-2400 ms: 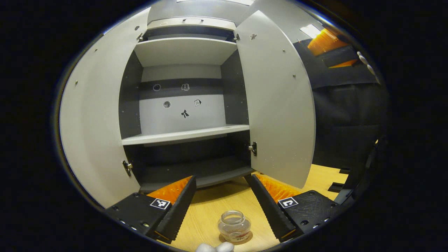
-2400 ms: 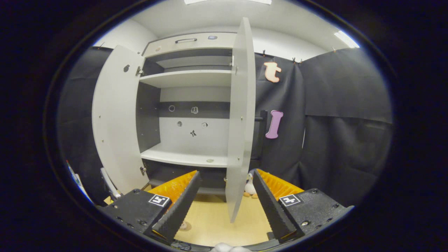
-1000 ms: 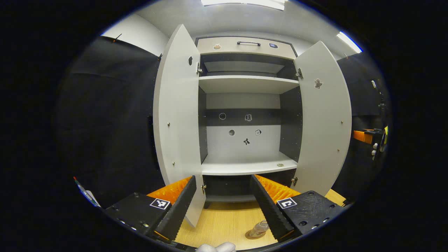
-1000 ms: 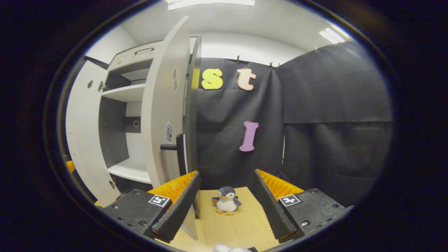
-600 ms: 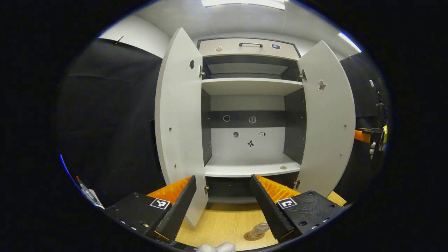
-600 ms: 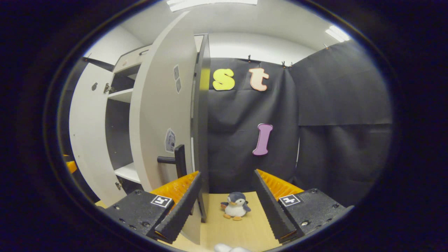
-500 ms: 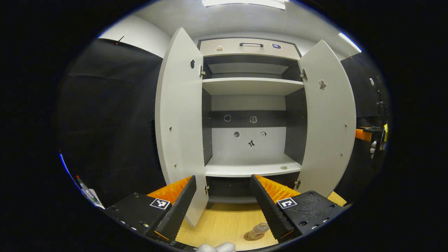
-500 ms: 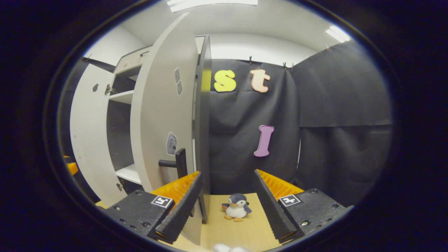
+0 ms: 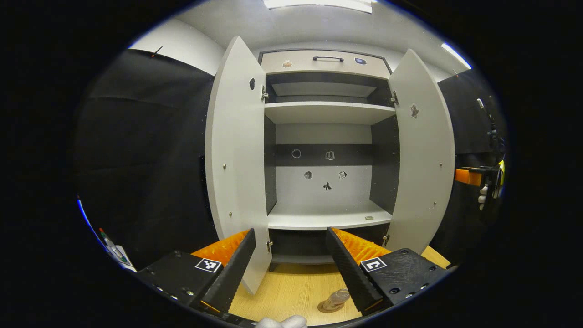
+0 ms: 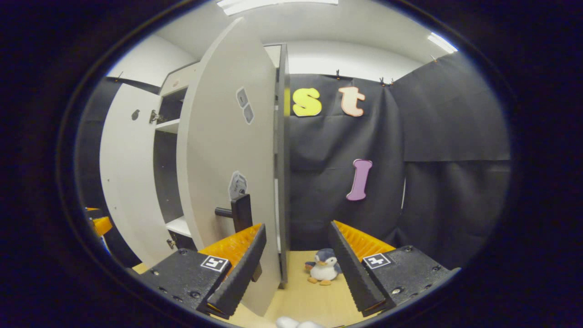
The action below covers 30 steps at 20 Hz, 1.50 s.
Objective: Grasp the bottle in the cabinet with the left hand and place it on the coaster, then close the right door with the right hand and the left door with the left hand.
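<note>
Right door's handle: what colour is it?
Black; the handle on the right door shows best in the right gripper view.

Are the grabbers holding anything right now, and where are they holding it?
Nothing is held. The left gripper and right gripper are both open, and the small clear glass bottle stands free on its round brown coaster.

Right claw (image 10: 298, 269) agape beside right door (image 10: 227, 159), penguin toy (image 10: 324, 267) beyond.

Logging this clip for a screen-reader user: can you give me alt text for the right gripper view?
The open right gripper sits beside the outer face of the cabinet's open right door, near its black handle. A small toy penguin stands on the wooden table between the fingers, black cloth behind.
</note>
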{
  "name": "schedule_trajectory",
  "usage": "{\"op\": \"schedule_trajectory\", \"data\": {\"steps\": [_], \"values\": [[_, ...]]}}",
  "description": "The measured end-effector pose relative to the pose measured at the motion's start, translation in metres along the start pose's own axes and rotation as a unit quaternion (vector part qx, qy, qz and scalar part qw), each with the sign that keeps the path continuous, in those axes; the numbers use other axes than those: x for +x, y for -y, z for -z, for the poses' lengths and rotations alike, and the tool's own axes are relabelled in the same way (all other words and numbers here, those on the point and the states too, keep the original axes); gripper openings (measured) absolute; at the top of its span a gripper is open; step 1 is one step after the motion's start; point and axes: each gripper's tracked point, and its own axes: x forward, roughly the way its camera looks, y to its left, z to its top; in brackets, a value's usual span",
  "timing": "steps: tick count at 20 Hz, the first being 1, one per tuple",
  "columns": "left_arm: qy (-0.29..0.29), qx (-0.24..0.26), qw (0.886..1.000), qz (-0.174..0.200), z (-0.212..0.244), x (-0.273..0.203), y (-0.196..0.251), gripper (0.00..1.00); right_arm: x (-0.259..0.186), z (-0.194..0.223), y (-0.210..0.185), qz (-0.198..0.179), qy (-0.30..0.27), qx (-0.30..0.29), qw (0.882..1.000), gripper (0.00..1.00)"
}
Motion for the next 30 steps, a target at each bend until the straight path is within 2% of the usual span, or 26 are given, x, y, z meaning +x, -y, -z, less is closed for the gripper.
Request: {"op": "schedule_trajectory", "data": {"steps": [7, 11, 12, 17, 18, 19, 24, 30], "values": [[0.003, -0.006, 1.0, -0.015, -0.002, -0.013, -0.024, 0.95, 0.016, 0.002, -0.065, -0.029, -0.006, -0.002, 1.0, 0.93], [0.001, -0.006, 1.0, -0.018, -0.001, -0.017, -0.032, 0.95, 0.023, 0.017, -0.103, -0.076, -0.026, -0.001, 0.997, 0.94], [0.0, -0.005, 1.0, -0.017, -0.002, -0.019, -0.033, 0.95, 0.023, 0.017, -0.105, -0.076, -0.024, -0.001, 0.997, 0.9], [0.0, -0.004, 1.0, -0.013, -0.002, -0.022, -0.036, 0.93, 0.011, 0.006, -0.098, -0.061, -0.001, -0.008, 0.998, 0.94], [0.0, -0.003, 1.0, -0.011, -0.002, -0.021, -0.037, 0.93, 0.008, 0.006, -0.097, -0.059, -0.001, -0.01, 0.998, 0.89], [0.0, -0.003, 1.0, -0.012, -0.001, -0.021, -0.039, 0.94, 0.005, 0.005, -0.096, -0.056, 0.0, -0.011, 0.998, 0.94], [0.005, -0.01, 1.0, -0.01, -0.003, -0.02, -0.053, 0.94, -0.015, 0.004, -0.1, -0.053, 0.006, -0.011, 0.998, 0.94], [0.012, -0.007, 0.999, -0.031, -0.011, -0.01, -0.105, 0.95, -0.046, 0.014, -0.111, -0.054, 0.002, -0.003, 0.999, 0.94]]}}
